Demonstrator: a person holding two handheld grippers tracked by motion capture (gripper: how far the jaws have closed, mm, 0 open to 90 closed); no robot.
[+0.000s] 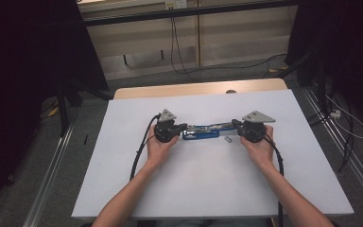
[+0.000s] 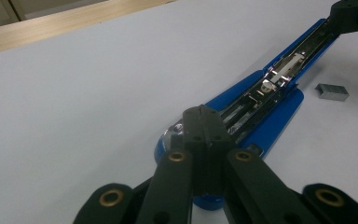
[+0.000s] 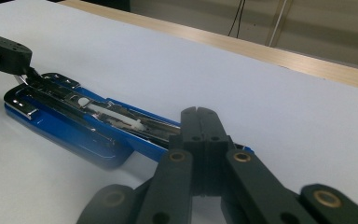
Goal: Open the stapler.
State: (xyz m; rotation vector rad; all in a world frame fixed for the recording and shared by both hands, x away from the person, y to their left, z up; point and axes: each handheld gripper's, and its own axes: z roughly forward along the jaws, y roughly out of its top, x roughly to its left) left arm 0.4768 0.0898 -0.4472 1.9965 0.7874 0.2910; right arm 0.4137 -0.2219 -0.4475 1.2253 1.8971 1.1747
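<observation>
Forearms enter from six o'clock of the high view, each hand carrying a black two-jaw gripper. At table centre lies a blue plastic stapler (image 1: 201, 132), swung fully open with its chrome staple channel (image 2: 279, 74) facing up. Left gripper (image 1: 183, 126), jaws pressed together, bears on the stapler's rounded end; whether it pinches any part cannot be told. Right gripper (image 1: 235, 124), jaws likewise together, meets the thin blue arm at the opposite end; a true grasp cannot be confirmed. A small grey strip of staples (image 1: 227, 139) rests at five o'clock of the stapler, just beside it and apart from both tools. Judged step: reloading. Good practice would be to steady the base, then open one claw for the strip. White table covering (image 1: 203, 184) is otherwise bare; nothing obstructs access.
</observation>
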